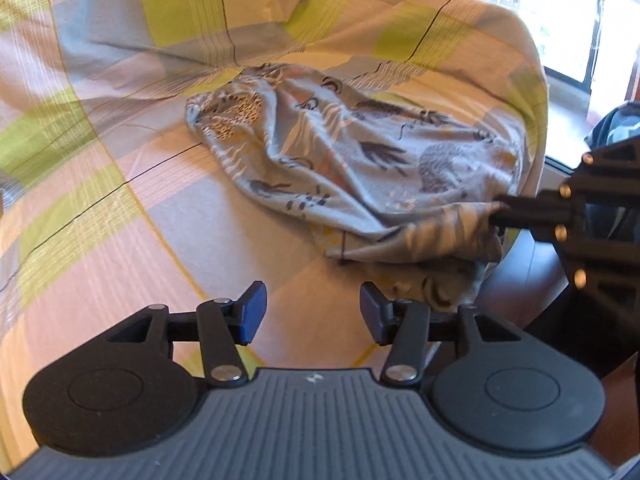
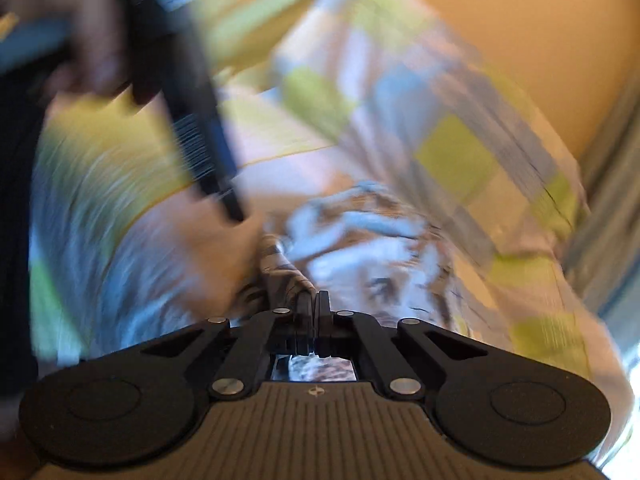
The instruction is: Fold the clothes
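While the crumpled grey-blue cotton garment printed with dark animal figures [image 1: 340, 160] lies on the bed, one of its corners is lifted clear of the bedding at the near right edge. That corner is pinched in the right gripper [image 1: 498, 214], a black two-finger tool entering from the right side of the left wrist view. In the right wrist view the same gripper [image 2: 314, 300] shows its two black fingers pressed together with a bunched twist of the striped cloth [image 2: 280, 268] caught between them; no gap between the pads is visible. This view is heavily smeared by motion, so finer detail of the fabric cannot be read.

The left gripper [image 1: 312, 312] hangs above the near part of the bed, its blue-padded fingers [image 1: 252, 312] standing well apart and holding nothing. It is near the garment's lifted corner but does not touch it.

The garment rests on a checked bed sheet in pale pink, grey and lime-green squares [image 1: 120, 184], which is rumpled toward the far side. Its far end lies bunched near the middle of the bed, and its near end hangs from the right gripper at the mattress edge. A bright window with buildings beyond [image 1: 540, 8] sits past the bed's far right corner. A hand [image 2: 92, 40], blurred, holds the left gripper's dark body in the right wrist view.
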Demonstrator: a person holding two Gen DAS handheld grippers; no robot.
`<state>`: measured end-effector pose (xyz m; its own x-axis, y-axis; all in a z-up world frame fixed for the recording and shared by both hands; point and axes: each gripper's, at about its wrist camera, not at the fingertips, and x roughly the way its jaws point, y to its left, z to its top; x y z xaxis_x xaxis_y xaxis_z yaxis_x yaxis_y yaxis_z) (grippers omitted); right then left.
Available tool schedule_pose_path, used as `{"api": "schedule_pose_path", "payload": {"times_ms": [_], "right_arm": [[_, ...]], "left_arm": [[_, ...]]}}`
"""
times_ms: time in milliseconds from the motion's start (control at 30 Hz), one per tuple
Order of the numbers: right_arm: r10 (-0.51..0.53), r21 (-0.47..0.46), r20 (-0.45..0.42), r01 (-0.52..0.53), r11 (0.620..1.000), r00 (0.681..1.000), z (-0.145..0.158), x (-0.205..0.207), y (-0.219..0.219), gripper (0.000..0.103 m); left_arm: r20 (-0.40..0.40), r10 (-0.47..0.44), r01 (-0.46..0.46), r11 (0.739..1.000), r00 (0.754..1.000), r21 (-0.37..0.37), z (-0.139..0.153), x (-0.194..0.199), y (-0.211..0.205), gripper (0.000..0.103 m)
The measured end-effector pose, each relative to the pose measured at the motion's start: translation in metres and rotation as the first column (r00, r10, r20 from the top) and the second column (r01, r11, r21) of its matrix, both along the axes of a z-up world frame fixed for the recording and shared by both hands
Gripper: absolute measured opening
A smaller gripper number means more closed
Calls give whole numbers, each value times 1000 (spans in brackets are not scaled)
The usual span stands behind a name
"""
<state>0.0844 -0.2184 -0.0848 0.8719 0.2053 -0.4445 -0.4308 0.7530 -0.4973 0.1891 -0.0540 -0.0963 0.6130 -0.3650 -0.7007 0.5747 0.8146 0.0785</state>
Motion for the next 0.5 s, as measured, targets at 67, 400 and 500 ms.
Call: {"api": "schedule_pose_path", "payload": {"times_ms": [67,400,500], "right_arm": [[-53,127,-20,55,990,998,9,9,-16,0],[-119,350,-5,113,930,993,30,6,-52,0],[-115,349,-19,114,930,993,27,7,-52,0]], "left_arm": [[11,0,0,1000,1000,-6,-2,1,-7,47],[-31,135,-138,983,990,-125,-12,27,-26,46],[-48,204,-209,968,978,-138,-12,36,-21,39]]}}
